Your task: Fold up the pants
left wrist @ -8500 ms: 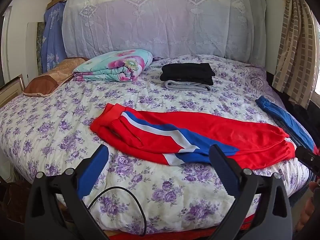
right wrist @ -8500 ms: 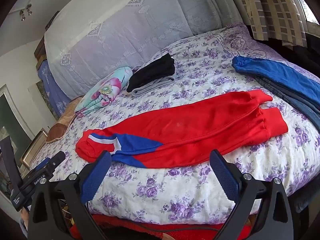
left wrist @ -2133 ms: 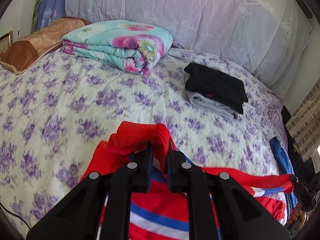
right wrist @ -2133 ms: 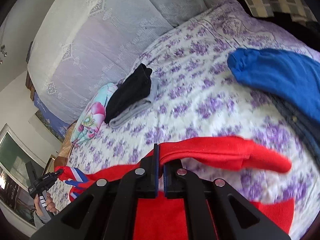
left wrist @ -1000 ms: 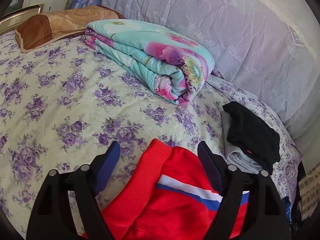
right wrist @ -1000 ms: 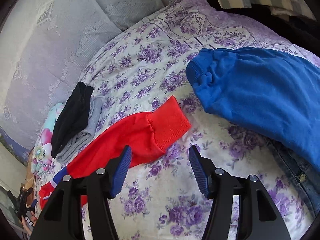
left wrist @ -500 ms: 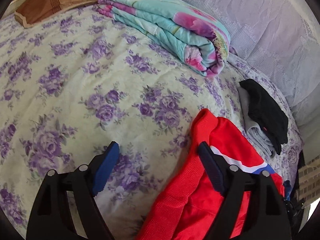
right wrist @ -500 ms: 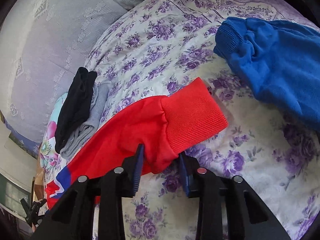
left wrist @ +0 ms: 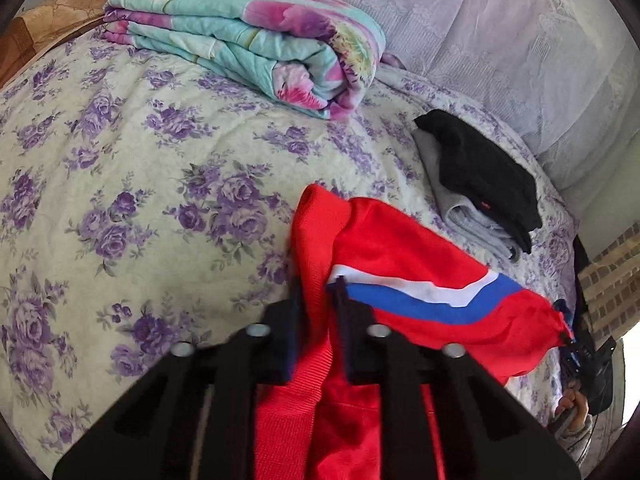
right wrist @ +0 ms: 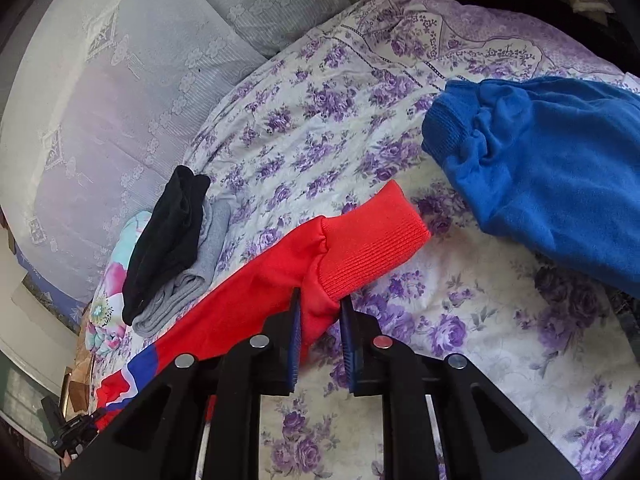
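The red pants (left wrist: 400, 248) with a white and blue stripe lie across the floral bedspread (left wrist: 140, 184). My left gripper (left wrist: 318, 284) is shut on the red ribbed waistband, which bunches up between its fingers. In the right wrist view the pants (right wrist: 260, 280) stretch away to the left, and my right gripper (right wrist: 322, 300) is shut on the leg just behind the ribbed ankle cuff (right wrist: 372, 236). The cuff lies flat on the bedspread (right wrist: 320, 128) beyond the fingertips. The far right gripper shows small at the pants' end in the left wrist view.
A folded floral blanket (left wrist: 248, 36) lies at the back left. A black garment on a grey one (left wrist: 480, 184) is stacked at the back; the stack also shows in the right wrist view (right wrist: 172, 248). A blue garment (right wrist: 552, 168) lies right of the cuff. A headboard cover (right wrist: 120, 92) rises behind.
Both grippers were open over the pants' ends half a second ago. Now the left has closed on the waistband and the right on the leg by the cuff.
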{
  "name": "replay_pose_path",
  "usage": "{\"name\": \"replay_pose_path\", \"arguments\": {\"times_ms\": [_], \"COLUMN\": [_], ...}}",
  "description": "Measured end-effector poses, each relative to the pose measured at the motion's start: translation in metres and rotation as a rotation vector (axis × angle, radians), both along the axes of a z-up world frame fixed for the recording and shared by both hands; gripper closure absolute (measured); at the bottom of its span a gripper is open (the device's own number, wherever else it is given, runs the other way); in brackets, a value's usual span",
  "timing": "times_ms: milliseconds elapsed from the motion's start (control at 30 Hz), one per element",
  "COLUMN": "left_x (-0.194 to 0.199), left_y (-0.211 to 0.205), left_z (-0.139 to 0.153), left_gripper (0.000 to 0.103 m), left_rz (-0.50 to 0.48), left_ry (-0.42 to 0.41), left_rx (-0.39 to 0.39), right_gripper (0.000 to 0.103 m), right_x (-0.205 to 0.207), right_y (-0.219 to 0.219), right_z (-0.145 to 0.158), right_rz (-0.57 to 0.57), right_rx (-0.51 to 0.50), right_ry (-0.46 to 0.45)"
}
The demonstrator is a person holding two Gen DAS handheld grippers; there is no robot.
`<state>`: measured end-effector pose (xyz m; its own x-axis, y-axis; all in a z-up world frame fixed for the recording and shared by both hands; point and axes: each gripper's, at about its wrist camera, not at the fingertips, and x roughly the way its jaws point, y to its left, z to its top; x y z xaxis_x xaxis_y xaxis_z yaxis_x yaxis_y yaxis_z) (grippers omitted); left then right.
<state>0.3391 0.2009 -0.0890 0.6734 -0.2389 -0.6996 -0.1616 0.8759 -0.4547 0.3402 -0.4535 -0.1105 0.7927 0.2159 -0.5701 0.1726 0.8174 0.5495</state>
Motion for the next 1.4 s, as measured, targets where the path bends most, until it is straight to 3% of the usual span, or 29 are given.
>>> {"name": "replay_pose_path", "arguments": {"times_ms": [67, 133, 233, 300, 333, 400, 500, 600, 767, 933, 1167, 1400], "left_x": [-0.009, -0.01, -0.001, 0.006, 0.005, 0.0, -0.02, -0.053, -0.117, -0.151, -0.143, -0.141], "left_y": [0.011, 0.021, 0.016, 0.016, 0.02, 0.028, 0.035, 0.032, 0.026, 0.02, 0.005, 0.01], "left_z": [0.004, 0.002, -0.008, -0.016, -0.018, -0.017, -0.004, 0.014, 0.02, 0.003, -0.013, -0.018], "left_gripper": [0.099, 0.099, 0.095, 0.071, 0.069, 0.053, 0.04, 0.039, 0.039, 0.039, 0.041, 0.072], "left_rz": [0.04, 0.059, 0.061, 0.063, 0.069, 0.073, 0.148, 0.137, 0.122, 0.053, 0.033, 0.108], "left_ry": [-0.027, -0.024, 0.023, 0.067, 0.07, 0.052, 0.029, -0.024, -0.001, 0.048, 0.061, 0.046], "left_rx": [-0.054, -0.1, -0.048, -0.013, -0.04, -0.098, -0.077, -0.049, 0.027, -0.055, -0.123, -0.157], "right_gripper": [0.086, 0.086, 0.086, 0.087, 0.085, 0.084, 0.082, 0.075, 0.068, 0.062, 0.061, 0.061], "right_x": [-0.002, 0.006, 0.02, 0.019, 0.019, 0.017, 0.011, -0.009, -0.055, -0.12, -0.207, -0.272], "right_y": [0.003, 0.009, 0.001, -0.004, -0.004, -0.002, -0.007, -0.01, -0.01, 0.003, 0.008, -0.004], "right_z": [0.004, -0.001, -0.027, -0.026, -0.026, -0.024, -0.02, -0.006, 0.025, 0.046, 0.052, 0.041], "right_rz": [0.002, 0.015, 0.013, 0.013, 0.016, 0.016, 0.004, -0.022, -0.039, 0.025, 0.042, 0.016], "right_rx": [-0.029, -0.08, -0.026, 0.013, 0.009, -0.004, 0.022, 0.031, 0.009, -0.01, -0.034, 0.034], "right_ry": [-0.017, 0.032, 0.158, 0.158, 0.157, 0.157, 0.165, 0.127, 0.035, -0.03, -0.031, 0.035]}}
